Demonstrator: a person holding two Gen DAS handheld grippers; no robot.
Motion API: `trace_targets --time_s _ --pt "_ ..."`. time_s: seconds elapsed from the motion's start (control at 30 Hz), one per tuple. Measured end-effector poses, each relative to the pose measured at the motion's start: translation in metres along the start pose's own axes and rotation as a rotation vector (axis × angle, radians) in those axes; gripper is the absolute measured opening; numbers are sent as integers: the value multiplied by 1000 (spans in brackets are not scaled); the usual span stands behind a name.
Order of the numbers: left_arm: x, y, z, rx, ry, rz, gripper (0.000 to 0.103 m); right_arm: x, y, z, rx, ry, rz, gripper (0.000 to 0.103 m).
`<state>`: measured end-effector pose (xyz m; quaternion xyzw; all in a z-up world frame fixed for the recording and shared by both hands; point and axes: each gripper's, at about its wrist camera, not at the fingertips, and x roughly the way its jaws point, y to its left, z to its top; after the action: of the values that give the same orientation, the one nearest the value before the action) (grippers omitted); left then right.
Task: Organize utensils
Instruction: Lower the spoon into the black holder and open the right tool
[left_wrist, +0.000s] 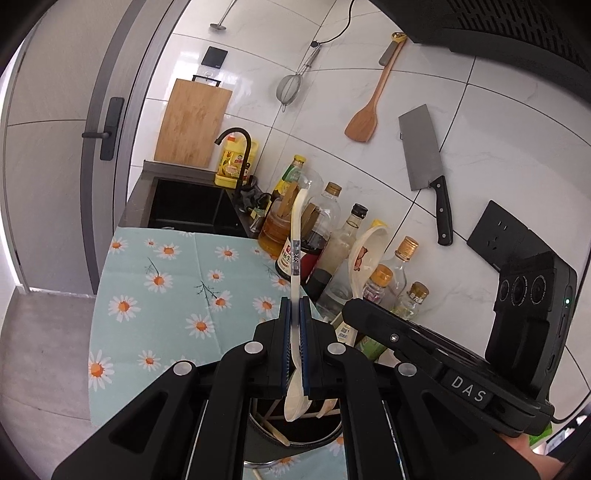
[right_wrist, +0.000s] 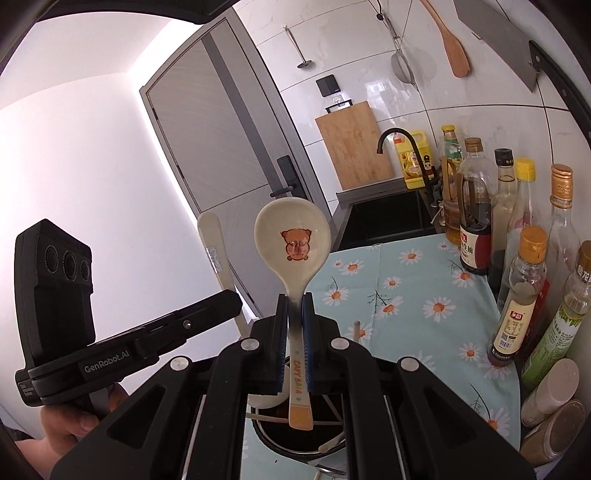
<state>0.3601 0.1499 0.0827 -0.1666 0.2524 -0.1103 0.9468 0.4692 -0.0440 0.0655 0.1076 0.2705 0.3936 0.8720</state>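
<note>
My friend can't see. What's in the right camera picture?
The right gripper pinches a bear spoon by its handle, bowl up, above a round utensil pot. Bottles line a daisy tablecloth; the left gripper holds a white spoon.

A cutting board is leaned against the tiled wall behind the sink; bottles are lined along the daisy-print cloth.

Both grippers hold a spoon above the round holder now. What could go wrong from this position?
1. The left gripper pinches the plain white spoon on its thin handle, bowl hanging down; it may pivot or slip.
2. The bear spoon in the right gripper stands bowl-up, top-heavy, and could tilt.
3. The bottles stand close beside; a sideways swing might knock one over.
</note>
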Motion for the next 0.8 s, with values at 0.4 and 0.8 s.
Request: trace_targets --time_s 0.4,0.8 --pt "1 15 -12 -110 53 -22 36 -13 -9 -3 53 5 -12 36" --pt "-34 10 -17 -112 22 18 36 -49 1 -4 42 -3 -20 36"
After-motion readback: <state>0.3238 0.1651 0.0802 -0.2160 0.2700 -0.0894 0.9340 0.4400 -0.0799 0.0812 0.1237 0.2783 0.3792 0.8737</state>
